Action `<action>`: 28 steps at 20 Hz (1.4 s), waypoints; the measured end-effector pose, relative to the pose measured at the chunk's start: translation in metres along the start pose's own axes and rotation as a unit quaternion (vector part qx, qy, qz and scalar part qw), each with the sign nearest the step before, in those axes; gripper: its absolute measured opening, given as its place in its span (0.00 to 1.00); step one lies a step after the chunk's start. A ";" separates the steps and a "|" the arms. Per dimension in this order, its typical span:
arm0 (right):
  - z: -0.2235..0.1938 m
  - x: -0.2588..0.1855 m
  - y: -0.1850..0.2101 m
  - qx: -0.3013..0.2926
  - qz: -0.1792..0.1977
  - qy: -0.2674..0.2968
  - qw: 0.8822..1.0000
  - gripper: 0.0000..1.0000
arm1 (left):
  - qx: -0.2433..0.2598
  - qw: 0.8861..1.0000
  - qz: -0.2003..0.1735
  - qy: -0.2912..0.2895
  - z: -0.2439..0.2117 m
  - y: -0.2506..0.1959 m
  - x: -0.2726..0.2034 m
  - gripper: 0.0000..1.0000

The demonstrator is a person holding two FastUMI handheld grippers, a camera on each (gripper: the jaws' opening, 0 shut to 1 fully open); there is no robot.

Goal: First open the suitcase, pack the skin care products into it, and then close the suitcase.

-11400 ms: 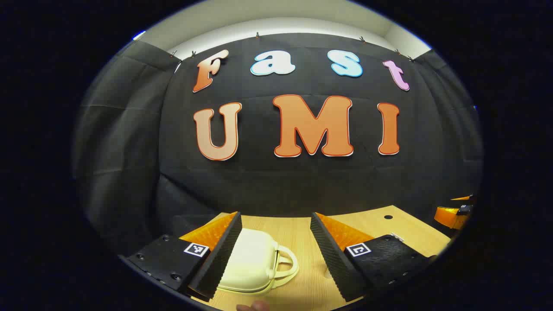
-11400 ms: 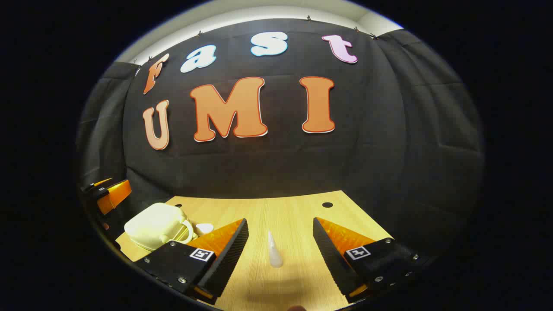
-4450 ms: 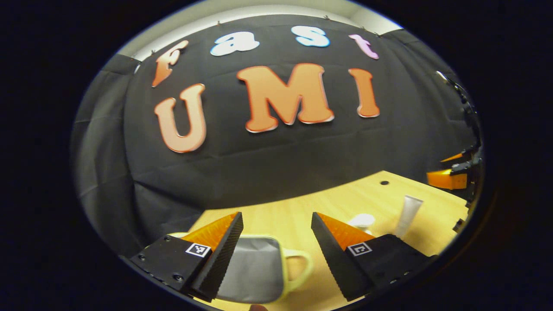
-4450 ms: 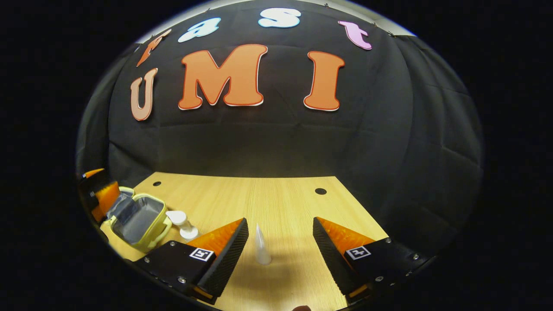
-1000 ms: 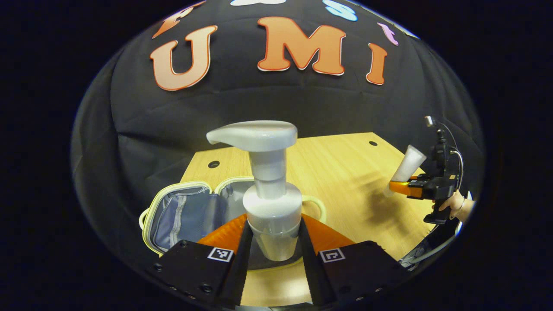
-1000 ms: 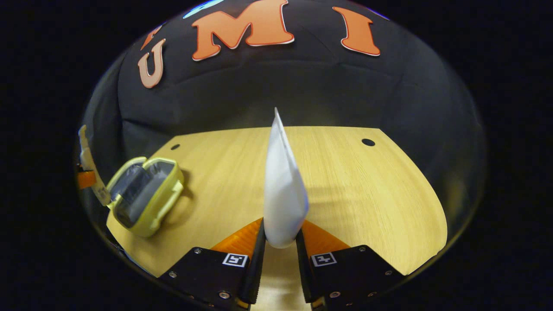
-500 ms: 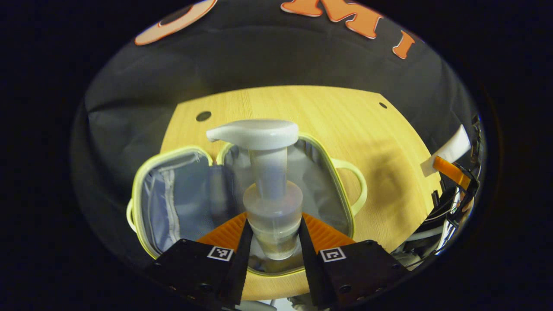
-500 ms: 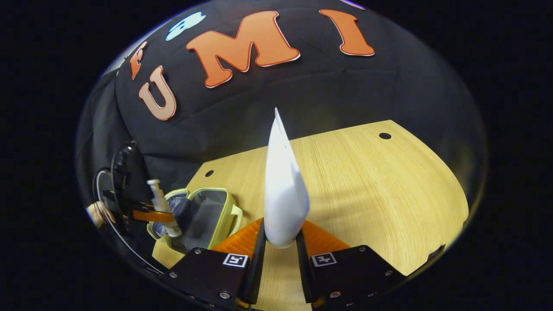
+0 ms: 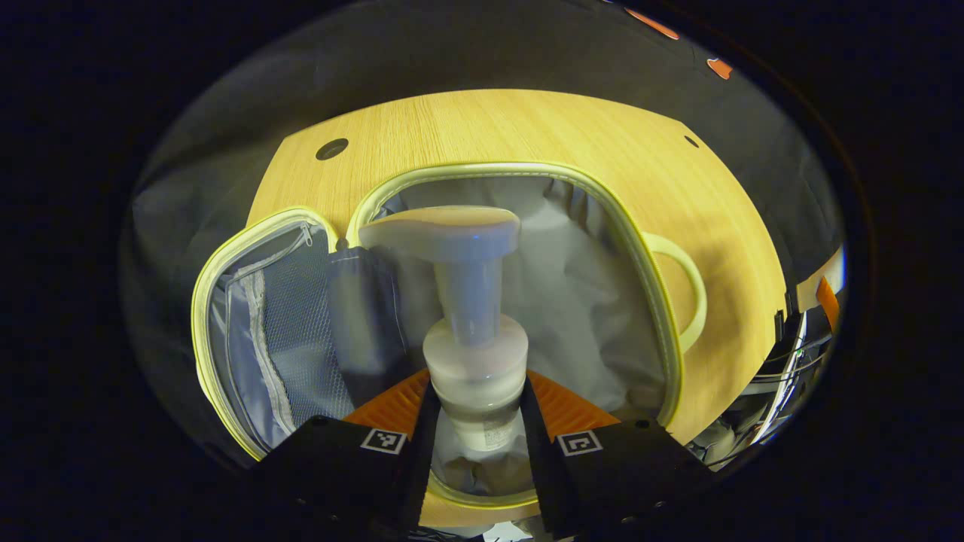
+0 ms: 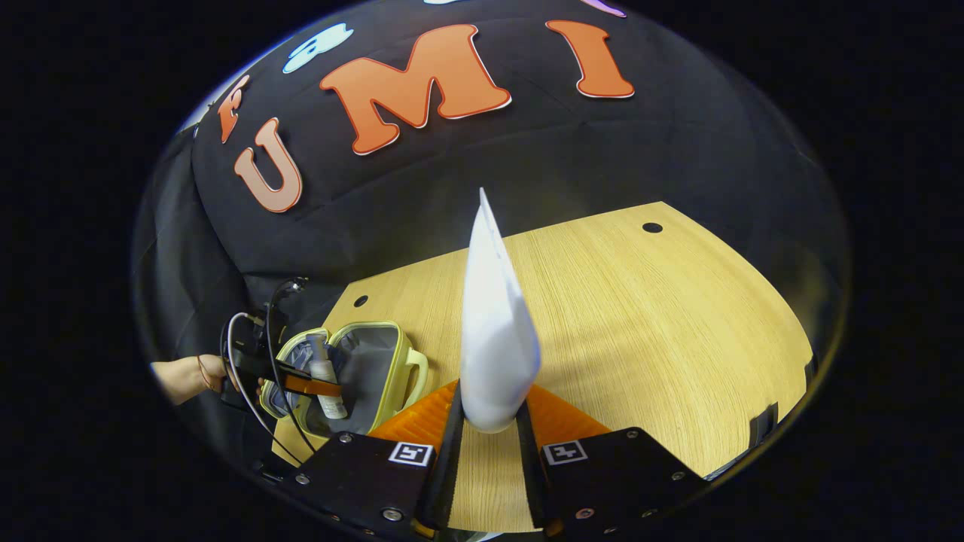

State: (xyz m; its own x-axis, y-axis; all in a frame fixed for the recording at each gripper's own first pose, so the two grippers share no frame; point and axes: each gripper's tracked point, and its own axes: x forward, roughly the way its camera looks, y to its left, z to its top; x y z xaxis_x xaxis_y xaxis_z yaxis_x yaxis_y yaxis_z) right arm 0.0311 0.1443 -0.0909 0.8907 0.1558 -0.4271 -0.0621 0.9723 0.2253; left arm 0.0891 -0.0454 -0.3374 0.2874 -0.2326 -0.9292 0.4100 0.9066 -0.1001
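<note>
In the left gripper view my left gripper [image 9: 474, 421] is shut on a white pump bottle [image 9: 471, 324], held upright over the open pale yellow suitcase [image 9: 655, 301] with grey lining. The lid [image 9: 260, 331] with a mesh pocket lies open to the left. In the right gripper view my right gripper [image 10: 488, 433] is shut on a white tube [image 10: 493, 331], its flat end pointing up, above the wooden table [image 10: 640, 316]. Farther off at the lower left of that view, the left gripper [image 10: 301, 385] holds the pump bottle [image 10: 325, 384] inside the suitcase [image 10: 392, 361].
The table has round cable holes [image 10: 652, 227] near its back corners [image 9: 332, 148]. Black cloth walls close in behind and at the sides. A hand [image 10: 181, 376] holds the left gripper at the table's left edge. Cables [image 9: 776, 361] hang by the table's right edge.
The left gripper has carried the pump bottle lower and closer into the open suitcase. The right gripper keeps the tube and has swung slightly toward the suitcase.
</note>
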 end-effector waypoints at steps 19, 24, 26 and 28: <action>-0.012 0.027 0.163 -0.063 0.067 0.118 0.989 0.39 | 0.006 0.963 -0.037 -0.265 0.036 0.025 -0.146 0.97; -0.060 0.059 0.229 -0.079 0.100 0.233 0.964 0.39 | -0.001 0.937 0.008 -0.349 0.006 0.102 -0.240 0.97; -0.081 0.073 0.240 -0.079 0.100 0.269 0.955 0.39 | -0.001 0.932 0.041 -0.359 -0.015 0.137 -0.254 0.97; -0.100 0.083 0.247 -0.074 0.095 0.306 0.944 0.40 | -0.011 0.929 0.066 -0.363 -0.032 0.164 -0.257 0.97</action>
State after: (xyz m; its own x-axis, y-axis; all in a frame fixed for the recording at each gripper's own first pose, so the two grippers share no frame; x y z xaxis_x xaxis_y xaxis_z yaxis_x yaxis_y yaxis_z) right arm 0.0449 0.4143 -0.1582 0.4332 0.3568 -0.8276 -0.2977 0.9234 0.2423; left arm 0.0551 0.1742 -0.1261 0.8457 -0.2869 -0.4500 0.3133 0.9495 -0.0165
